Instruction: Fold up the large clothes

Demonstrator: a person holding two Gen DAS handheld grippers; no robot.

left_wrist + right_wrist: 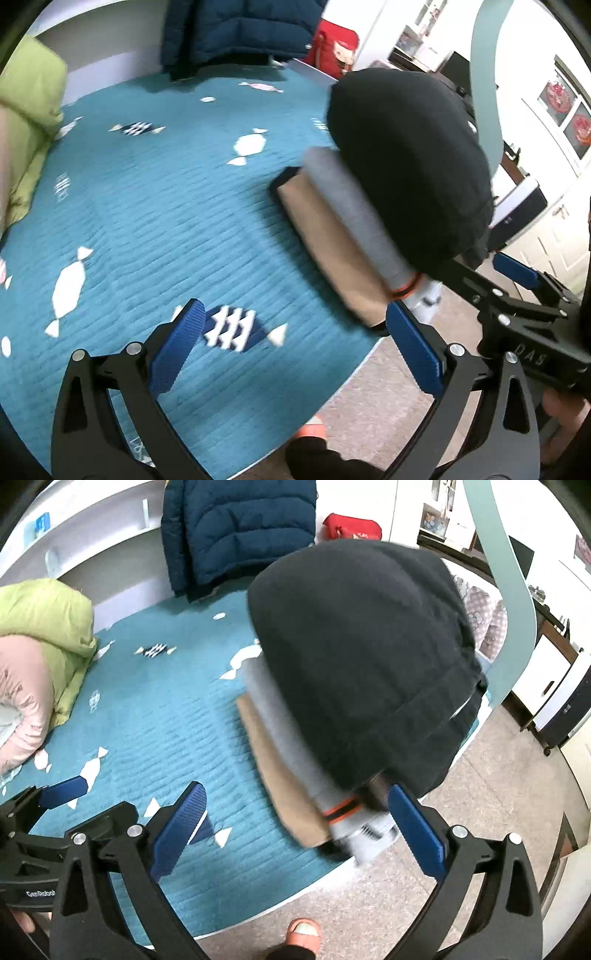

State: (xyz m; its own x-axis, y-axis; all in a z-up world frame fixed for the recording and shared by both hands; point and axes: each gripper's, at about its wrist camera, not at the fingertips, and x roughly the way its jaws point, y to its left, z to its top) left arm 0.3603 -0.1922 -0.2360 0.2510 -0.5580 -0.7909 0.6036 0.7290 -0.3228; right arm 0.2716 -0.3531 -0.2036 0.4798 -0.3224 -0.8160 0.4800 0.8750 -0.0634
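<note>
Folded clothes form a stack (295, 775) near the right-hand edge of the teal quilted bedspread with white sweet-shaped motifs (155, 716). Bottom layer: a tan folded garment (325, 251) over a thin black edge. On it lies a grey folded garment with an orange band at its near end (354, 218). On top sits a bulky black knitted garment with a ribbed hem (362, 657), domed and overhanging the layers below. The stack's near end reaches the bed edge, above the speckled floor (480, 830).

Left gripper (295, 350): blue ribbed pads spread wide, nothing between them; it is over the bedspread, with its right pad close to the near end of the stack, contact not determinable. Right gripper (295, 830): pads likewise spread wide and empty, right pad close to the black garment's hem, contact not determinable owing to blur.

Also noted: a navy quilted jacket (240, 531) against the white headboard, a lime-green and pink duvet (44, 635) at the left, a red bag (351, 526) beyond the bed, and an orange slipper (303, 932) on the floor.
</note>
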